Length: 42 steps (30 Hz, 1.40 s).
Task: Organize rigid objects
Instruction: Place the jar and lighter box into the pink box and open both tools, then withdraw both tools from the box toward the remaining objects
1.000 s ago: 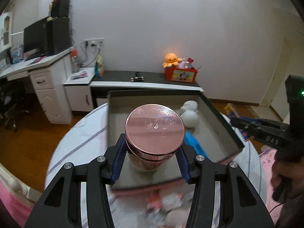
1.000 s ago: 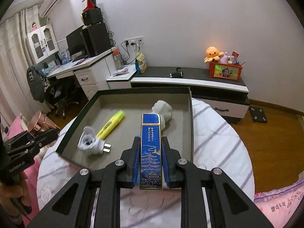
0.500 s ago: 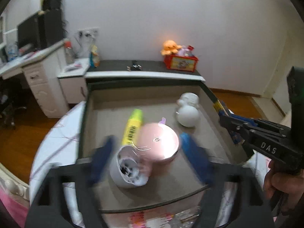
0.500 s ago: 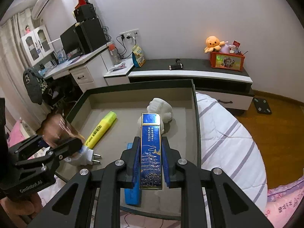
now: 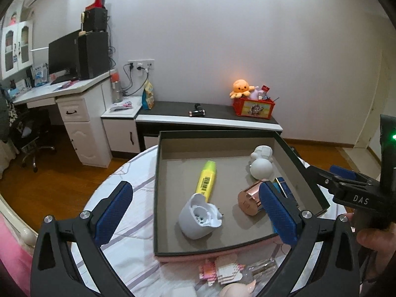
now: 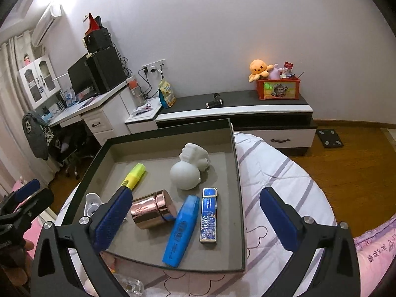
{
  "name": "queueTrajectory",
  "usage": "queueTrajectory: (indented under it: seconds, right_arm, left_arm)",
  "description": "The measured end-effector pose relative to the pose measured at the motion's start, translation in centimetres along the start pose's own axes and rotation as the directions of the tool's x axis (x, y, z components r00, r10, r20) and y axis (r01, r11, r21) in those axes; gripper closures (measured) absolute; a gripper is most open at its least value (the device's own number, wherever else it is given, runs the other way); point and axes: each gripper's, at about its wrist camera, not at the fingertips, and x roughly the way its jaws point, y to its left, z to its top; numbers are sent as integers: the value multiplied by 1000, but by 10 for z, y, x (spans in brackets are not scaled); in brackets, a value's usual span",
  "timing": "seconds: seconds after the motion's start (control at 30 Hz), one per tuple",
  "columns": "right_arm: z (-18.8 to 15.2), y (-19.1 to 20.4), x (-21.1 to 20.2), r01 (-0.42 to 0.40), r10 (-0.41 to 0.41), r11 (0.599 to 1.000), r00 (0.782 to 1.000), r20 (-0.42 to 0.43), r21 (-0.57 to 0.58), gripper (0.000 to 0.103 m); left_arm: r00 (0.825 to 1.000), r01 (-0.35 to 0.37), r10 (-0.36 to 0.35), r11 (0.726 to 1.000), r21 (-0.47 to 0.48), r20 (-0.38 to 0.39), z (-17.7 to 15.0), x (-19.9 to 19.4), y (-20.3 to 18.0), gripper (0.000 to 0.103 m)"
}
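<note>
Both grippers have let go since the earlier frames. 1 second ago the left gripper (image 5: 195, 208) clamped the rose-gold canister (image 6: 153, 209) above the near edge of the shallow grey box (image 6: 173, 133); the canister now lies on its side on the box floor, beside and partly behind the left gripper's right finger pad (image 5: 277, 216). The right gripper (image 6: 195, 222) earlier pinched the blue patterned case (image 6: 209, 215); its jaws have just been opening, and the case lies flat on the box floor, ahead of the gap between its fingers and touching neither pad.

Both pairs of jaws stand wide apart with nothing pressed between them.

Just left of the case, seen along the right gripper, lies a blue highlighter (image 6: 182, 231), slanted, with its top end near the canister. Farther ahead rests a white figurine (image 6: 189, 167), with a yellow highlighter (image 6: 135, 175) off to the left. A white plug adapter (image 5: 199, 219) sits between the left gripper's fingers, near the box's front wall. The box rests on a white quilt (image 6: 279, 180) with lilac stripes.
</note>
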Motion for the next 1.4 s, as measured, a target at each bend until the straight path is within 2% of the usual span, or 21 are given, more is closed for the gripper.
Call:
queueTrajectory:
  seconds: [0.37, 1.07, 1.4]
  right_arm:
    - [-11, 12, -32, 14, -13, 1000, 1000, 20, -17, 0]
    - [-51, 47, -105, 1, 3, 996, 999, 40, -92, 0]
    - [-70, 57, -117, -18, 20, 994, 1000, 20, -110, 0]
  left_arm:
    - [1000, -22, 23, 999, -34, 17, -13, -34, 13, 0]
    - [999, -47, 47, 997, -60, 9, -58, -97, 23, 0]
    - [998, -57, 57, 994, -96, -8, -83, -114, 32, 0]
